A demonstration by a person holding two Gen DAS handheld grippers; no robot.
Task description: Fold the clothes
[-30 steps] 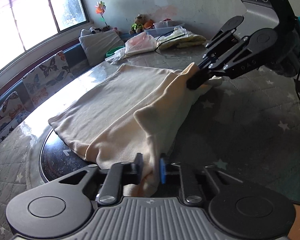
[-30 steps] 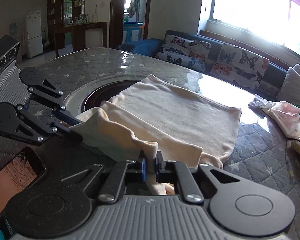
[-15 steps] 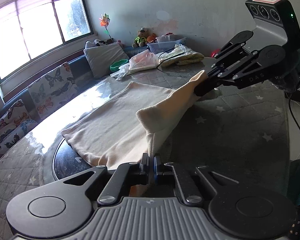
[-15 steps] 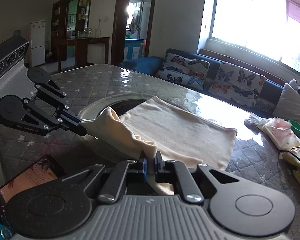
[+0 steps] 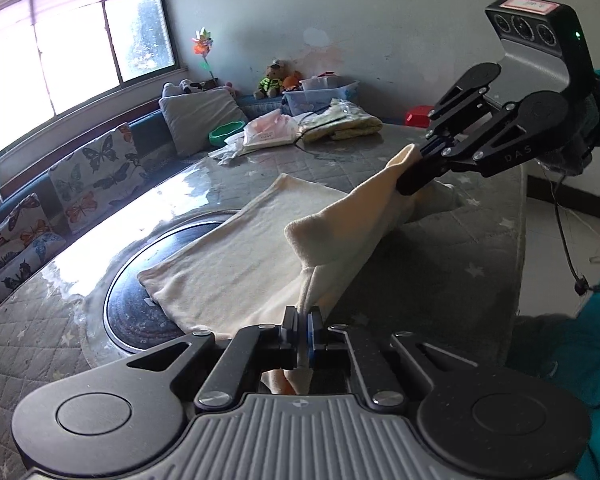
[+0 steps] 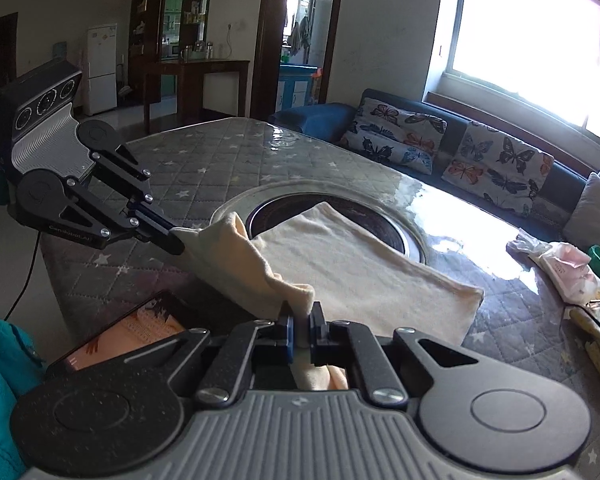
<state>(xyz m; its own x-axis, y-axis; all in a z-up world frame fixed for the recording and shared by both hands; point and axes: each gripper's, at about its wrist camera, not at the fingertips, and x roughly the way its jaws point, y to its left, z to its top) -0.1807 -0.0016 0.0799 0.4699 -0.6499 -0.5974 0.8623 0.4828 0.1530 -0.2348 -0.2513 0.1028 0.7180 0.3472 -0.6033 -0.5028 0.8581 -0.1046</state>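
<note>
A cream garment (image 5: 228, 264) lies across the quilted grey table (image 5: 440, 264), its far part flat over a round dark inset (image 5: 136, 312). My left gripper (image 5: 302, 322) is shut on one near corner of the garment. The right gripper (image 5: 406, 184) shows at upper right, shut on the other near corner, and the cloth edge hangs taut and lifted between them. In the right wrist view the right gripper (image 6: 300, 330) pinches the garment (image 6: 352, 268), and the left gripper (image 6: 174, 242) holds its corner at left.
A phone with a lit screen (image 6: 128, 336) lies at the near table edge. Folded clothes and bags (image 5: 300, 130) sit at the far end of the table. A sofa with butterfly cushions (image 6: 480, 160) runs under the window. A teal sleeve (image 5: 596, 344) is at right.
Both grippers have risen and pulled back toward the near table edge, lifting the garment's near edge off the table and drawing it tighter. More of the dark round inset shows.
</note>
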